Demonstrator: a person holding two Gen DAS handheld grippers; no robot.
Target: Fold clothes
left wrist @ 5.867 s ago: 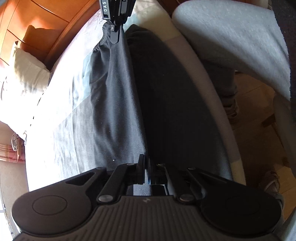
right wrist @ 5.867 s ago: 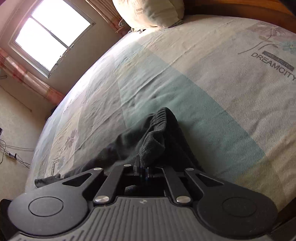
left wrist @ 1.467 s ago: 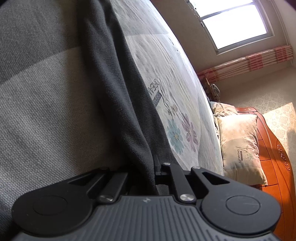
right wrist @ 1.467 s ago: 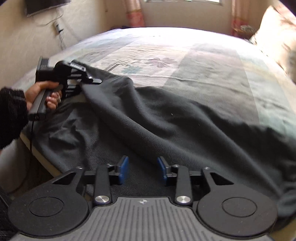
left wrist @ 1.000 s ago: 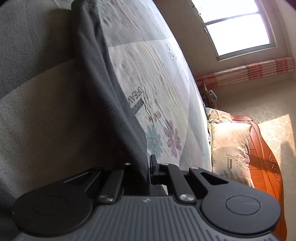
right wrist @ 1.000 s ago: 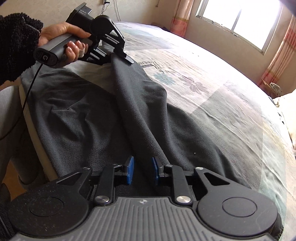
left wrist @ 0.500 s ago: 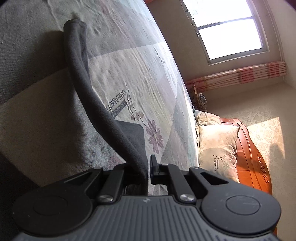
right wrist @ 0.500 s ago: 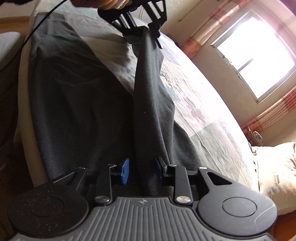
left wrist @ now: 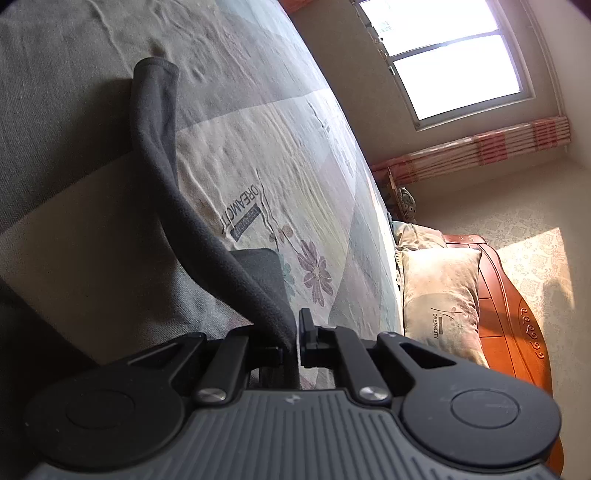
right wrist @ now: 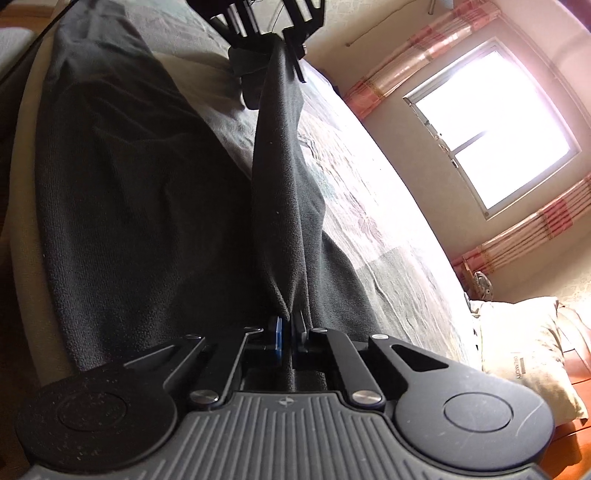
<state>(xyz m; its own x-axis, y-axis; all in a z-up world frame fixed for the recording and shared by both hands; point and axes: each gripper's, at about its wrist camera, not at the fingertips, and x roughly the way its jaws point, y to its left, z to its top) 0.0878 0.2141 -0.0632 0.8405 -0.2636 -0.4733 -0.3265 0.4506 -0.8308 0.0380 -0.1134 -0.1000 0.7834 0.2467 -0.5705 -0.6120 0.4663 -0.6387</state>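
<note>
Bed [left wrist: 295,122] with patterned cover fills both views; window [right wrist: 491,122] behind. Dark grey garment [right wrist: 140,192] spread along the near bed edge, one fold pulled up taut off the cover. Pillow [left wrist: 439,295] sits at the headboard. Left gripper [left wrist: 297,334] jaws pinched on one end of the lifted fold; right gripper [right wrist: 286,330] jaws nearly together, clamping the other end. Both ends up off the cover

Left claw [right wrist: 275,35] top (frame-cut)
</note>
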